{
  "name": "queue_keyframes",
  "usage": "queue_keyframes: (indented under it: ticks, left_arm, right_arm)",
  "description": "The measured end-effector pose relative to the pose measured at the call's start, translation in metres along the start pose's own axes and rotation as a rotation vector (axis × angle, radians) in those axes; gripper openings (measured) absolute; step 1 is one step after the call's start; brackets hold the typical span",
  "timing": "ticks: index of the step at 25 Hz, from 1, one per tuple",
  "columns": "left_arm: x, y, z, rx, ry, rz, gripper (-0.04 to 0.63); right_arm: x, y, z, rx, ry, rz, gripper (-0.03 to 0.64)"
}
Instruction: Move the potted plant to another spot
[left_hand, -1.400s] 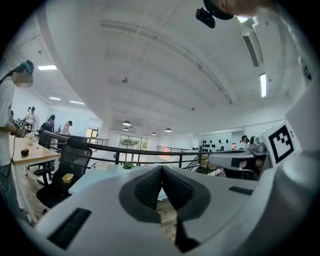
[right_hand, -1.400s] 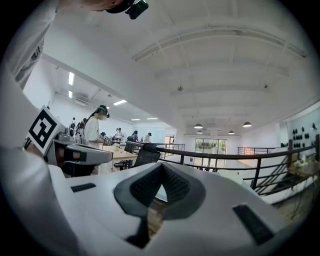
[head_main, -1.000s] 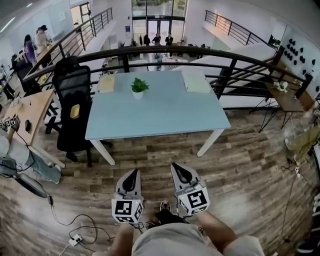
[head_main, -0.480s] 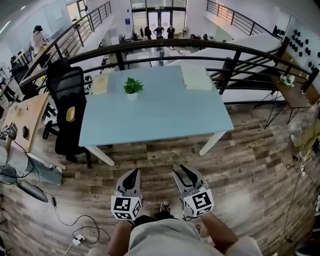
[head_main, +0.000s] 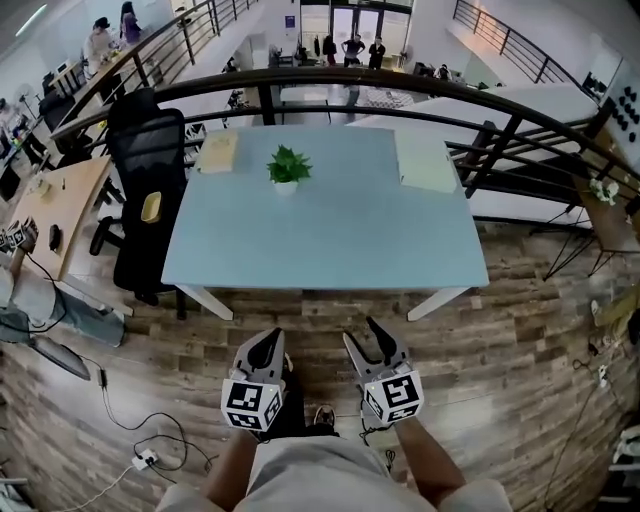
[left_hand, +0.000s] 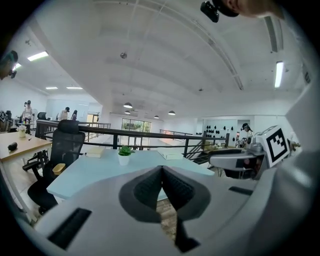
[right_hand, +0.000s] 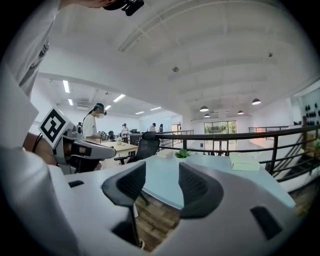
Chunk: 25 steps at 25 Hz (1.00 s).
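A small potted plant (head_main: 288, 168) with green leaves in a white pot stands at the far side of the light blue table (head_main: 330, 230). It also shows far ahead in the left gripper view (left_hand: 124, 154) and the right gripper view (right_hand: 183, 154). Both grippers hang over the wooden floor, short of the table's near edge and far from the plant. My left gripper (head_main: 269, 344) (left_hand: 162, 168) is shut, its pads pressed together on nothing. My right gripper (head_main: 364, 337) (right_hand: 161, 167) is open; its jaws have just been opening, with nothing between them.
A black office chair (head_main: 150, 190) stands at the table's left side. A beige pad (head_main: 218, 152) and a pale green folder (head_main: 425, 160) lie at the far corners. A black railing (head_main: 400, 92) runs behind the table. A wooden desk (head_main: 50, 215) and floor cables (head_main: 140, 455) are on the left.
Both grippers and the view have moved forward, so the table is nearer. The right gripper's jaws have gone from shut to open. The left gripper stays shut.
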<state>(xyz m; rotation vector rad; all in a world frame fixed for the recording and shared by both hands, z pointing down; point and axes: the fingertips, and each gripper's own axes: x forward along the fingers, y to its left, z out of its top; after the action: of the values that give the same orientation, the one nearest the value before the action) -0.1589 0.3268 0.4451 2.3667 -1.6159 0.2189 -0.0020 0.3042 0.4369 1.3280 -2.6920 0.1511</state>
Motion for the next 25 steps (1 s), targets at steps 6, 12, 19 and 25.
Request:
queue_keyframes:
  ticks: [6,12,19,25]
  left_arm:
    - [0.052,0.050,0.024,-0.012,-0.021,-0.023,0.011]
    - [0.108,0.107,0.055,-0.005,-0.009,-0.085,0.011]
    - [0.155,0.171,0.055,-0.019,0.036,-0.130,0.011]
    - [0.177,0.193,0.041,-0.032,0.083,-0.156,0.011]
  right_arm:
    - [0.069,-0.012,0.016,-0.031,0.017,-0.001,0.219]
    - [0.137,-0.027,0.033,-0.039,0.051,-0.028,0.257]
    - [0.196,-0.037,0.021,-0.040,0.141,-0.064,0.320]
    - [0.225,-0.045,0.011,-0.018,0.179,-0.097,0.339]
